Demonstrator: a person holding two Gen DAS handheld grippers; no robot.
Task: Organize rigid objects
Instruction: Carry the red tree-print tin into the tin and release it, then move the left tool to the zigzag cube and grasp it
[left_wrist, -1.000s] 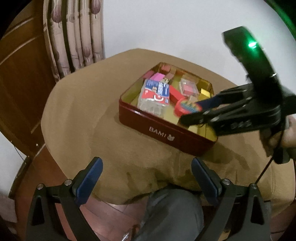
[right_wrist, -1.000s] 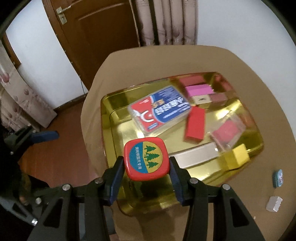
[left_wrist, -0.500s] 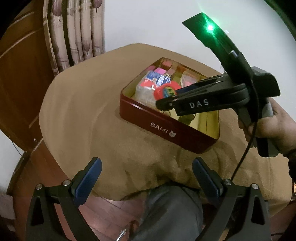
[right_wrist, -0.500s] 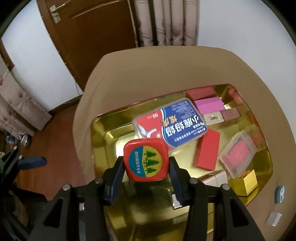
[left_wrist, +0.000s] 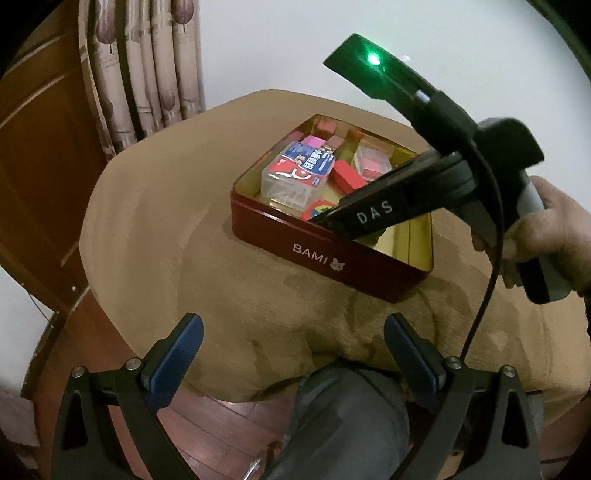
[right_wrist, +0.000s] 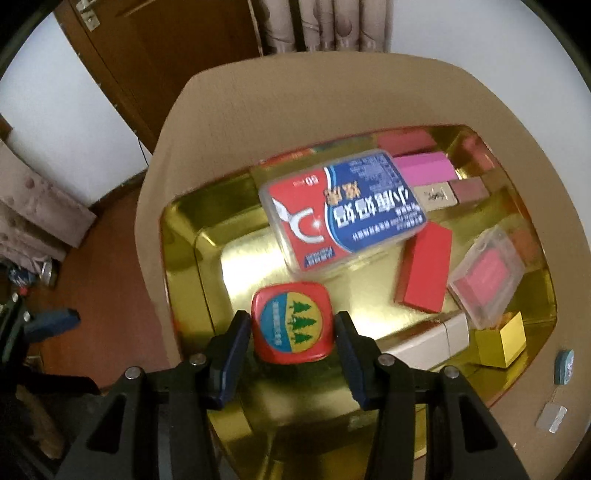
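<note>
red tape measure (right_wrist: 291, 323) with a round green-tree label sits pinched between the blue pads of the right gripper (right_wrist: 291, 332), held low inside the gold-lined tin (right_wrist: 184, 236), over the near left part of its floor; whether it touches the floor cannot be told. just beyond it in the tin lies a clear plastic box with a red and blue label (right_wrist: 343, 210), tilted, and to its right a red block (right_wrist: 424, 273), a small clear case with a red insert (right_wrist: 487, 277), a yellow cube (right_wrist: 502, 343) and a white box (right_wrist: 428, 343). pink block (right_wrist: 428, 170), a small tile (right_wrist: 436, 195) and darker red blocks line the far side. from the left wrist view the tin (left_wrist: 325, 254) shows its red outer wall with "bami" lettering, standing on the tan-covered counter (left_wrist: 166, 206), with the right gripper (left_wrist: 325, 216) reaching into it from the right and the person's right hand (left_wrist: 546, 229) on its handle. outside the tin on the cloth lie a small blue piece (right_wrist: 563, 365) and a small white piece (right_wrist: 552, 417). the left gripper (left_wrist: 295, 354) hangs spread wide and empty, near the counter's front edge, well apart from the tin.
</note>
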